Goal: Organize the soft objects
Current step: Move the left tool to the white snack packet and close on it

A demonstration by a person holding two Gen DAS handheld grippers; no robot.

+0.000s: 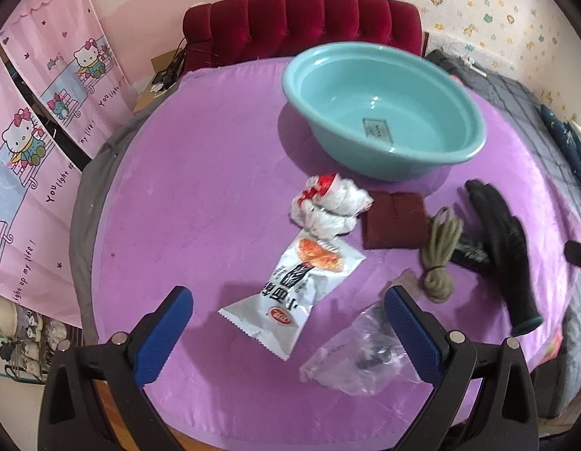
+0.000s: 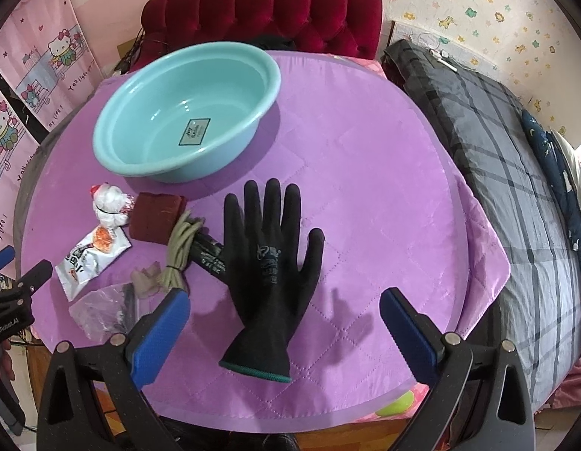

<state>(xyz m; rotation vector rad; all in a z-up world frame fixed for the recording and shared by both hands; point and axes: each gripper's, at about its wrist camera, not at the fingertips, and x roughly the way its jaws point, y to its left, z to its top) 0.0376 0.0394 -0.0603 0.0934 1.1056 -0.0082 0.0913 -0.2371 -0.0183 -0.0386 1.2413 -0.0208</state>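
A teal basin (image 1: pixel 384 109) (image 2: pixel 185 112) stands empty on the purple cloth. In front of it lie a white snack packet (image 1: pixel 294 285) (image 2: pixel 89 253), a crumpled white and red wrapper (image 1: pixel 330 203) (image 2: pixel 110 203), a dark red folded cloth (image 1: pixel 395 220) (image 2: pixel 155 218), a coil of beige cord (image 1: pixel 439 255) (image 2: pixel 179 250), a clear plastic bag (image 1: pixel 360 353) (image 2: pixel 102 310) and a black glove (image 1: pixel 504 248) (image 2: pixel 270 263). My left gripper (image 1: pixel 288 332) is open above the snack packet and plastic bag. My right gripper (image 2: pixel 285 332) is open above the glove's cuff.
A dark packet (image 2: pixel 209 257) lies under the glove and cord. A red tufted headboard (image 1: pixel 301 26) stands behind the table. A plaid grey bed (image 2: pixel 516 188) is at the right. Pink cartoon curtains (image 1: pixel 38 131) hang at the left.
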